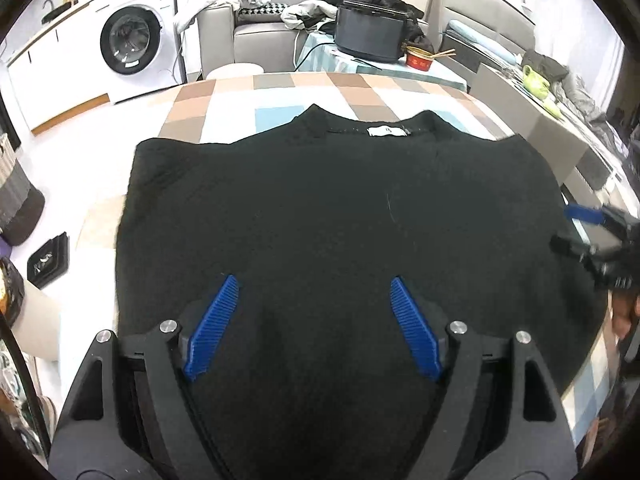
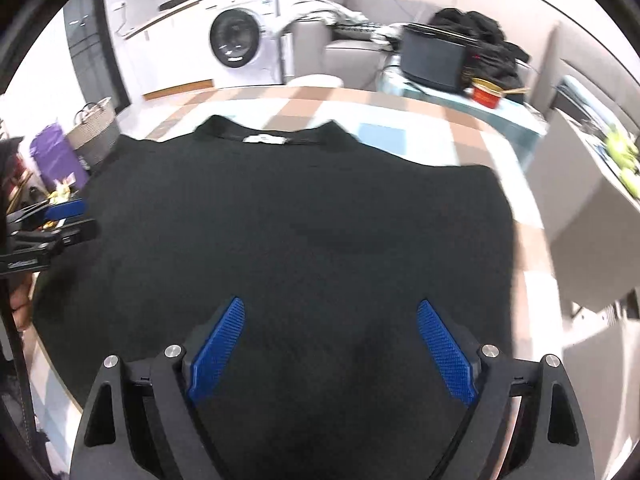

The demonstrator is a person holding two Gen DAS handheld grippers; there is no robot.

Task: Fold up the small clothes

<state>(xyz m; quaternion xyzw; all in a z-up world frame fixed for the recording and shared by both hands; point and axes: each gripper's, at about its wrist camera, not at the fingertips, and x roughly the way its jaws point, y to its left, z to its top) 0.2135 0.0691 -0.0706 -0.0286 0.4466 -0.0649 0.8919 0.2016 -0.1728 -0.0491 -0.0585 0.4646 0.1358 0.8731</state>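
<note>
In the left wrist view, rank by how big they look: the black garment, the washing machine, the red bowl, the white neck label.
Black garment
Washing machine
Red bowl and white neck label: too alike to rank

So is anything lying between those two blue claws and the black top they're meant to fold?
Nothing visible. The left gripper and right gripper both hang open right over the black top, which lies flat and bare on the checked table.

The left gripper (image 1: 314,286) tilts steeply downward, its blue-padded jaws spread wide with nothing pinched between them. The right gripper (image 2: 330,310) matches it, angled down, jaws wide apart.
</note>
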